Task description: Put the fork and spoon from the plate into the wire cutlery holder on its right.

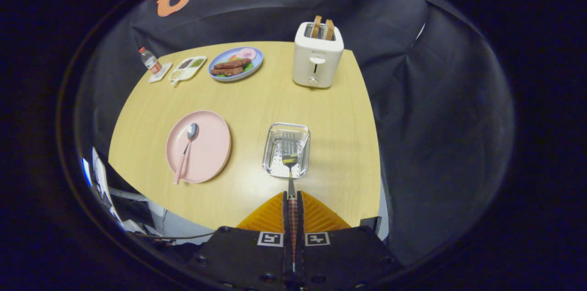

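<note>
Fork (290,162) clamped by handle in closed claw (292,199), tines over wire cutlery holder (286,150). Lower straight in, then release. Spoon (186,146) waits on plate (215,144), left of holder.

Most of the fork's (289,162) handle is hidden between the closed fingers of the claw (292,195), which press on it from both sides. The bottle's (150,60) label and the contents of the small divided tray (187,68) are too small to tell. The bench's (257,98) near-left corner is cut off.
</note>
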`<state>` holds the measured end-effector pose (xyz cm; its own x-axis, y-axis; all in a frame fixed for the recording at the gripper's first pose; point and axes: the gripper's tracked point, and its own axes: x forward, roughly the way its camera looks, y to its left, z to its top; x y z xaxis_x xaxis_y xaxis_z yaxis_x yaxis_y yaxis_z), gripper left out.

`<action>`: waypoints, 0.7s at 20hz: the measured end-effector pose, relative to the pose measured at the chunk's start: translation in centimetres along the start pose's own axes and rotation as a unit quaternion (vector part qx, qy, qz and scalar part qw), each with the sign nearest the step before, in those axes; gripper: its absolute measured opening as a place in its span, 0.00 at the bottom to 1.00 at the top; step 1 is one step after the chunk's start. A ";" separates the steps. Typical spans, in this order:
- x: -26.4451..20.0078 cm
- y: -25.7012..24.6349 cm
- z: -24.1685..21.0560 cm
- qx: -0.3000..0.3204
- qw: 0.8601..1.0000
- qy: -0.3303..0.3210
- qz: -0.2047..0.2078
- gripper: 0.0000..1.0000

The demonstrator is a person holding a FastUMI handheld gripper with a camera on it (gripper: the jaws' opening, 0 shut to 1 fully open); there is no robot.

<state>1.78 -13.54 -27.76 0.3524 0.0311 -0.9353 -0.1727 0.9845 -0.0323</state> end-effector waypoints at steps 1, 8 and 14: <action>0.1 -0.2 0.0 -0.002 1.000 0.014 0.004 0.02; 2.3 -0.9 1.2 0.001 0.993 0.117 -0.003 0.02; 4.0 -0.2 1.9 0.020 0.976 0.216 0.001 0.02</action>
<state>5.01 -13.29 -30.80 -0.0708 -0.0354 -0.9969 -0.1344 0.9906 -0.0256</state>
